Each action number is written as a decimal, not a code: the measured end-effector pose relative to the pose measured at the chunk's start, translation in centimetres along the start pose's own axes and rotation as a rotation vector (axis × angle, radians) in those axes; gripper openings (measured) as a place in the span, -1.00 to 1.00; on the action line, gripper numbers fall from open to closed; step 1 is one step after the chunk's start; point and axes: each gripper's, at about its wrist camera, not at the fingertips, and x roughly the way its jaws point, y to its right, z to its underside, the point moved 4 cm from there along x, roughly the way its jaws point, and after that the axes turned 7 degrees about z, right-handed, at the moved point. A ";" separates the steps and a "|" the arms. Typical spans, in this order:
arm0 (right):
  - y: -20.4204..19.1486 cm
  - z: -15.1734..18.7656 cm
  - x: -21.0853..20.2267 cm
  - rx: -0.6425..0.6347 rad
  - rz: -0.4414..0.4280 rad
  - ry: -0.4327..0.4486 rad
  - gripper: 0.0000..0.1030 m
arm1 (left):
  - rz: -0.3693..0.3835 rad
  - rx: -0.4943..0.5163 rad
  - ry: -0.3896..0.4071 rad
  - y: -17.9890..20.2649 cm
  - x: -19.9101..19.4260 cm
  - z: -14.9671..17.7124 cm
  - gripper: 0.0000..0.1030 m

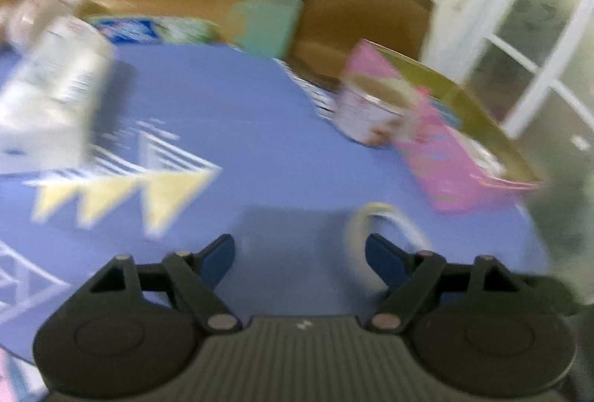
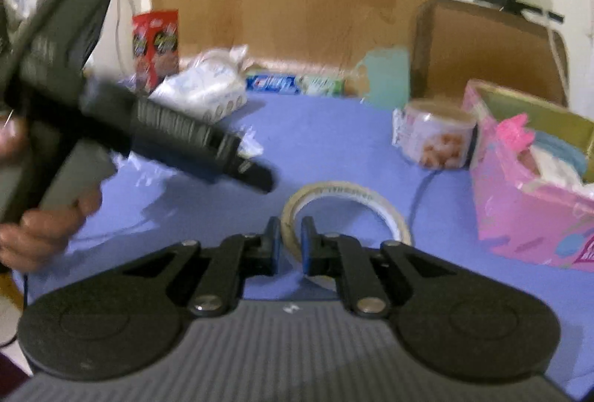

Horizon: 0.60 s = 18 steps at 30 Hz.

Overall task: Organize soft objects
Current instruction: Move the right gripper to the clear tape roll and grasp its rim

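while the right gripper [image 2: 290, 238] pinches one tape roll [image 2: 345, 212] near the table's [image 2: 315, 134] front edge, the left gripper [image 1: 300, 255], tilted downward, hangs half open and empty, beside one pink box [image 2: 531, 216] and one tin [image 2: 432, 134].

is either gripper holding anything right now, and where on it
The right gripper is shut on the tape roll, pinching its near rim. The left gripper is open and holds nothing.

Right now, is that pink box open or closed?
Open. The pink box has its top flaps up, and soft pink and white things show inside.
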 end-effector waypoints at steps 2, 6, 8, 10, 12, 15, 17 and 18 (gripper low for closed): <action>0.2 0.4 0.0 0.009 -0.012 -0.012 -0.63 | 0.003 0.022 -0.030 0.9 0.6 0.2 0.34; 2.2 0.5 -1.4 0.086 -0.006 0.024 -0.07 | -0.028 0.075 -0.054 2.0 1.4 0.9 0.23; 3.0 0.4 -1.8 0.103 0.030 0.041 -0.05 | -0.037 0.088 -0.059 2.4 1.8 0.8 0.15; 4.0 0.4 -1.6 0.140 0.065 0.042 -0.05 | -0.051 0.105 -0.059 2.6 2.2 0.7 0.01; 5.0 0.6 -1.3 0.184 0.096 0.025 -0.06 | -0.079 0.145 -0.060 3.2 2.5 0.8 -0.19; 5.5 1.1 -0.5 0.215 0.116 -0.008 -0.17 | -0.116 0.217 -0.048 4.4 3.6 1.0 -0.50; 5.2 1.6 0.2 0.191 0.125 -0.030 -0.54 | -0.120 0.237 -0.045 5.0 3.9 1.3 -0.60; 4.9 1.6 0.2 0.172 0.146 -0.018 -0.58 | -0.124 0.233 -0.041 5.1 3.9 1.3 -0.60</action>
